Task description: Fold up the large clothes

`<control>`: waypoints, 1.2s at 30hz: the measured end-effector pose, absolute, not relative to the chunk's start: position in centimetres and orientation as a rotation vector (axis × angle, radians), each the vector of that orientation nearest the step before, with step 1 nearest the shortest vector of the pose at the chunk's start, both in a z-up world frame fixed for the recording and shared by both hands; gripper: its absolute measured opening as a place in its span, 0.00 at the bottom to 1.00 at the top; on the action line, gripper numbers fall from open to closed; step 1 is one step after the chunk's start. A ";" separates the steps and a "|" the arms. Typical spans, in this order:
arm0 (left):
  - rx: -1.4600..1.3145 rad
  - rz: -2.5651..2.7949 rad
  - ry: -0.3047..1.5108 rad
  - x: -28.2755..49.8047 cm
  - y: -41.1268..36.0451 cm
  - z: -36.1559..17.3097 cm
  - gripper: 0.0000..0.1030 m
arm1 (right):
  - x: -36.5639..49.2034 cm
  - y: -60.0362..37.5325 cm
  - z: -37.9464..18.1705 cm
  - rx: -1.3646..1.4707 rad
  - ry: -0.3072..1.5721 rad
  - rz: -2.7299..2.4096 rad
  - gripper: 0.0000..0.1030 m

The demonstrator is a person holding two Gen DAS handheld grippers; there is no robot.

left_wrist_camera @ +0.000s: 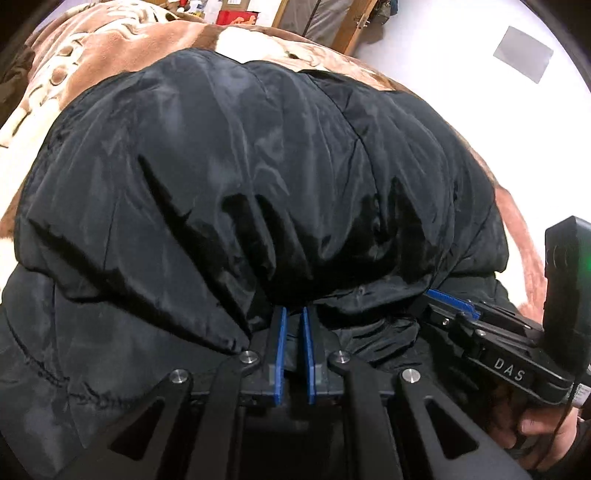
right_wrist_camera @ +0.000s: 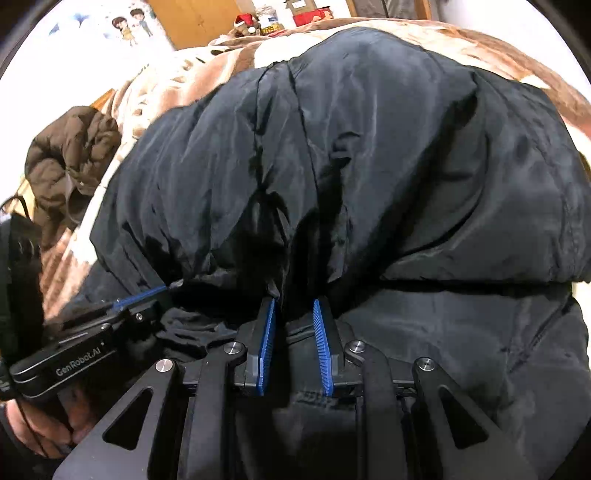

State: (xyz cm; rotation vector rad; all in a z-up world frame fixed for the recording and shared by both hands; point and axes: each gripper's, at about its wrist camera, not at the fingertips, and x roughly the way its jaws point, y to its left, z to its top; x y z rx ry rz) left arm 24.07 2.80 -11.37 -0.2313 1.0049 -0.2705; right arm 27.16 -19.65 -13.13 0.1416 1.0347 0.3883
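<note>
A large black padded jacket (left_wrist_camera: pixel 258 177) lies on a bed with a brown and cream blanket (left_wrist_camera: pixel 110 48); it also fills the right wrist view (right_wrist_camera: pixel 388 166). A folded upper layer bulges over a lower layer. My left gripper (left_wrist_camera: pixel 293 312) has its blue pads nearly together on the folded edge of the jacket. My right gripper (right_wrist_camera: pixel 294 303) has its pads a little apart, with a fold of the jacket's edge between the tips. Each gripper shows in the other's view, the right one (left_wrist_camera: pixel 454 302) and the left one (right_wrist_camera: pixel 147 293), both at the same folded edge.
A brown puffy coat (right_wrist_camera: pixel 70 158) lies at the left side of the bed. Boxes and a wooden door (left_wrist_camera: pixel 354 26) stand beyond the bed. A white wall (left_wrist_camera: pixel 461 55) is to the right.
</note>
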 end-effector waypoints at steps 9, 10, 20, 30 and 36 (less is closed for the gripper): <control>-0.214 -0.254 0.999 24.4 1.9 -12.5 0.10 | 27.5 -18.7 -13.7 0.117 1.028 0.374 0.20; -0.211 -0.251 0.999 24.4 1.8 -12.5 0.10 | 27.5 -18.7 -13.7 0.115 1.027 0.372 0.20; -0.230 -0.244 1.007 23.8 1.8 -10.2 0.10 | 26.4 -19.2 -11.1 0.168 1.036 0.381 0.22; -0.189 -0.234 0.907 16.0 2.1 -4.1 0.10 | 17.3 -22.3 -4.1 0.187 0.885 0.354 0.25; -0.193 -0.141 0.882 10.8 3.2 -1.3 0.20 | 11.5 -23.8 -1.8 0.187 0.837 0.340 0.31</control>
